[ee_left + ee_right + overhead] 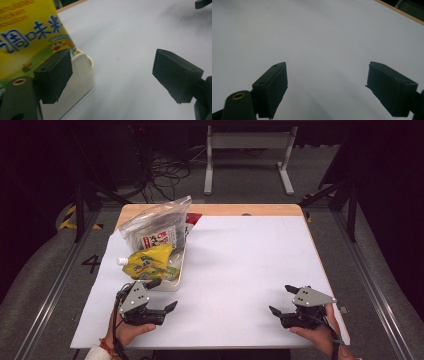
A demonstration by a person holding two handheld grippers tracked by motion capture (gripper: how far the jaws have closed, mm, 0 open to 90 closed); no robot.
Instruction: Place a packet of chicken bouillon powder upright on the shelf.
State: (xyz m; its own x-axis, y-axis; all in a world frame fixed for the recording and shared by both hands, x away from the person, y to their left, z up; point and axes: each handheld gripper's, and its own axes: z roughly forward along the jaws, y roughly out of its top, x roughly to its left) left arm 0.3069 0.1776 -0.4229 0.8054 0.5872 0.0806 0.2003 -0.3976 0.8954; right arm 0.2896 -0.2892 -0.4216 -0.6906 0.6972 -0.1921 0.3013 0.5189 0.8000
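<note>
Two grippers, both with jaws apart, empty. Left gripper (164, 296) just beside yellow pouch (150, 261), which lies in white tray (176, 279) left of centre. Pouch likely soft, light, slippery film; best pinched at flat edge or near cap (121, 261). Right gripper (283, 299) lower right, well apart.

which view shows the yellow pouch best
The high view: the whole yellow pouch lies in the white tray, cap to the left. The left gripper view gives just a close, cropped patch of its print; the right gripper view looks at bare table.
</note>
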